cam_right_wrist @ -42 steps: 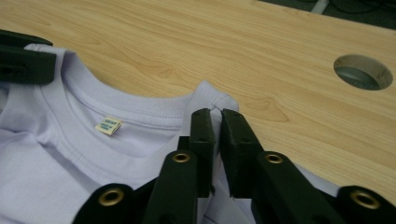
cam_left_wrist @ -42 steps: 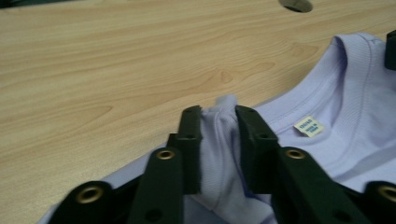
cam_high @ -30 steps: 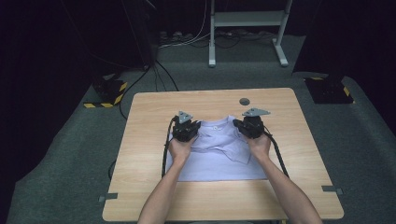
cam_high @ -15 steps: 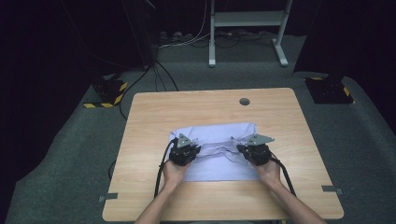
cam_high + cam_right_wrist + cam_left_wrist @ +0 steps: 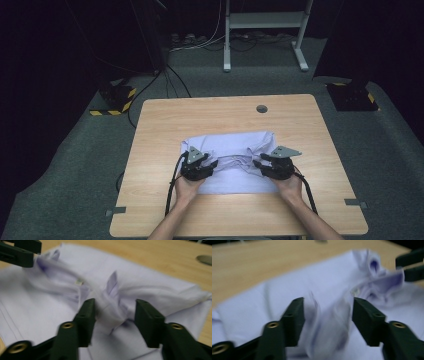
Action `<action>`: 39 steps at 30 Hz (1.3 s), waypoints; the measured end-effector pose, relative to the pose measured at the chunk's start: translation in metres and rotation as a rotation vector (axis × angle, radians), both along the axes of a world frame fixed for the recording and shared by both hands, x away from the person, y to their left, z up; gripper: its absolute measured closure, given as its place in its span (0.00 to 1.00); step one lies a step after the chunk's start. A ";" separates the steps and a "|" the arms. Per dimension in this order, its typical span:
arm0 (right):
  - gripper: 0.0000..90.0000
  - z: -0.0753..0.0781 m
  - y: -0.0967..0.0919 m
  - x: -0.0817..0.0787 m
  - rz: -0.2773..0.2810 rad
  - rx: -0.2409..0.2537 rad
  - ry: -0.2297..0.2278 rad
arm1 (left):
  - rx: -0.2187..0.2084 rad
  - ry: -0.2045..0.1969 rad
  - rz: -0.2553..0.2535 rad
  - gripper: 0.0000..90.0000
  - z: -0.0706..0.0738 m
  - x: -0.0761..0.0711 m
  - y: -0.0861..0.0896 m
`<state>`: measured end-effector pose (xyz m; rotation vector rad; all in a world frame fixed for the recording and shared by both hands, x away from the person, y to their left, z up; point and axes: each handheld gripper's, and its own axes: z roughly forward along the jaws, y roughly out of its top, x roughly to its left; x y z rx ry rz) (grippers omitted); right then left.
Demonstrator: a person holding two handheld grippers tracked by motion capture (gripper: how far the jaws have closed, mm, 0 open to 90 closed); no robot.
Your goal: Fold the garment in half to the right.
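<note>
Mid-fold judged: lavender shirt (image 5: 232,162) edge released, jaws of left gripper (image 5: 327,315) and right gripper (image 5: 113,315) spread; regrasp needed next.

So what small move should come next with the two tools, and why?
Probably lift both tools clear of the shirt. The left tool and the right tool both stand open, and the folded-over cloth lies loose between their jaws, so the fold seems done.
</note>
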<state>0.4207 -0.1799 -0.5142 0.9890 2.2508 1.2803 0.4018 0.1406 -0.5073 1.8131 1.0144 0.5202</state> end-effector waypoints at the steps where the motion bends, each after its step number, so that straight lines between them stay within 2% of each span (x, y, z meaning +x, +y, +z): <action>1: 0.48 0.005 -0.002 0.002 -0.012 0.027 0.003 | -0.012 -0.017 0.015 0.42 0.005 0.002 0.001; 3: 0.40 0.013 -0.004 0.009 -0.043 0.072 0.002 | -0.030 -0.034 0.058 0.32 0.015 0.010 0.001; 5: 0.34 0.019 -0.001 0.018 -0.080 0.082 -0.006 | -0.025 -0.017 0.101 0.25 0.020 0.022 -0.003; 8: 0.26 0.023 0.013 0.031 -0.128 0.063 0.020 | 0.029 0.028 0.136 0.21 0.018 0.038 -0.016; 10: 0.23 0.025 0.025 0.036 -0.143 0.033 0.023 | 0.068 0.058 0.143 0.20 0.014 0.045 -0.025; 14: 0.19 0.024 0.055 0.040 -0.169 -0.066 0.015 | 0.154 0.102 0.146 0.19 0.005 0.048 -0.043; 16: 0.18 0.020 0.062 0.040 -0.168 -0.106 0.023 | 0.193 0.112 0.146 0.19 0.001 0.045 -0.045; 17: 0.18 0.016 0.065 0.040 -0.169 -0.132 0.043 | 0.216 0.114 0.145 0.19 -0.001 0.043 -0.043; 19: 0.18 0.010 0.061 0.038 -0.176 -0.162 0.062 | 0.245 0.128 0.154 0.19 -0.006 0.039 -0.036; 22: 0.18 0.005 0.046 0.032 -0.194 -0.190 0.079 | 0.251 0.155 0.175 0.18 -0.015 0.030 -0.018; 25: 0.18 0.001 0.019 0.021 -0.221 -0.188 0.094 | 0.255 0.171 0.199 0.18 -0.025 0.021 0.001; 28: 0.18 -0.004 -0.003 0.014 -0.234 -0.184 0.128 | 0.224 0.185 0.212 0.18 -0.033 0.014 0.014; 30: 0.17 -0.009 -0.018 0.008 -0.235 -0.176 0.155 | 0.204 0.181 0.214 0.18 -0.033 0.011 0.019; 32: 0.17 -0.011 -0.027 0.004 -0.241 -0.165 0.162 | 0.178 0.162 0.207 0.18 -0.029 0.008 0.020; 35: 0.18 -0.005 -0.033 -0.001 -0.240 -0.115 0.138 | 0.125 0.107 0.188 0.18 -0.019 0.005 0.017; 37: 0.18 0.003 -0.028 -0.001 -0.228 -0.082 0.108 | 0.095 0.075 0.158 0.18 -0.009 0.005 0.009; 39: 0.18 0.010 -0.017 0.002 -0.208 -0.071 0.085 | 0.104 0.059 0.136 0.18 -0.003 0.008 0.000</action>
